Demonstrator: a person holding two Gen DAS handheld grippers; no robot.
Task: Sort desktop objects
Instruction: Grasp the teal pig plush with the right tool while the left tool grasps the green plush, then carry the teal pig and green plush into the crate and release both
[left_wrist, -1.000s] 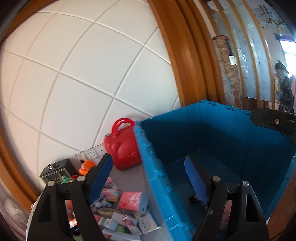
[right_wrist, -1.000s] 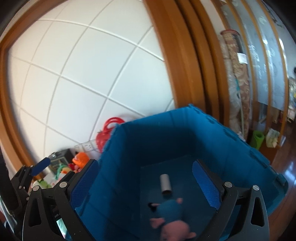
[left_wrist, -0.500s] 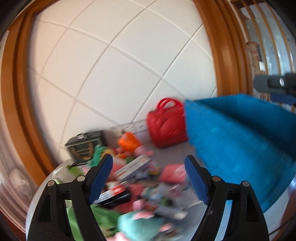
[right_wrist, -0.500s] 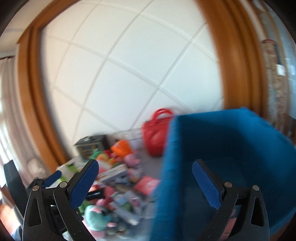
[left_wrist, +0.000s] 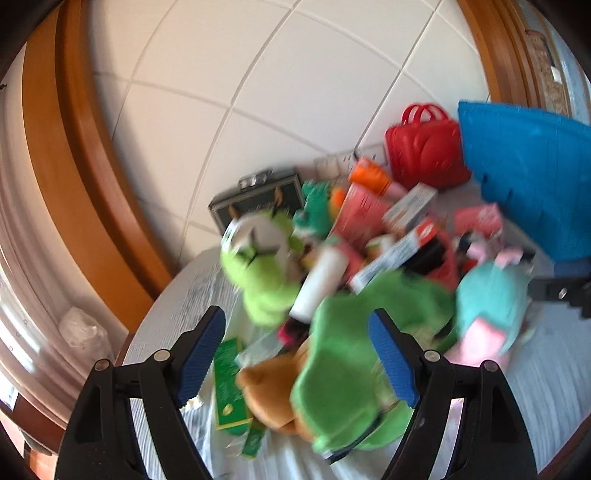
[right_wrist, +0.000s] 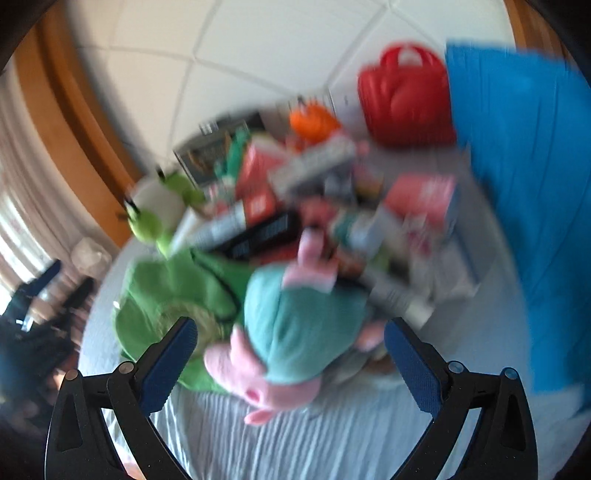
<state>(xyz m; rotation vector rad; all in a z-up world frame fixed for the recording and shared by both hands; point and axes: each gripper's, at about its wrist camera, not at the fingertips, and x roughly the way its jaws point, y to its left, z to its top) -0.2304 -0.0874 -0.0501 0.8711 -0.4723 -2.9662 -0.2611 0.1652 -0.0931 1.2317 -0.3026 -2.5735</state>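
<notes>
Both views are pretty blurry, so take the details loosely. The left gripper (left_wrist: 297, 349) is spread wide with nothing in it, hanging over a big green plush (left_wrist: 354, 373) and a tan plush (left_wrist: 269, 391) tucked under it, with a green box (left_wrist: 228, 387) lying flat just beside them; the right gripper (right_wrist: 290, 362) is also released and empty, right above a teal-and-pink plush (right_wrist: 295, 325) on the pale ribbed tabletop (right_wrist: 332, 443). Further back sits the main pile: a white tube (left_wrist: 319, 282), a light-green frog toy (left_wrist: 258, 266), and what look like red and white cartons (right_wrist: 314, 162), all jumbled and touching; behind that there's a dark case (left_wrist: 255, 197), an orange toy (right_wrist: 314, 120) and a red handbag (left_wrist: 424, 147) by the white tiled wall (left_wrist: 258, 74); the blue bin (left_wrist: 532, 177) stands at the far right, next to the handbag.
</notes>
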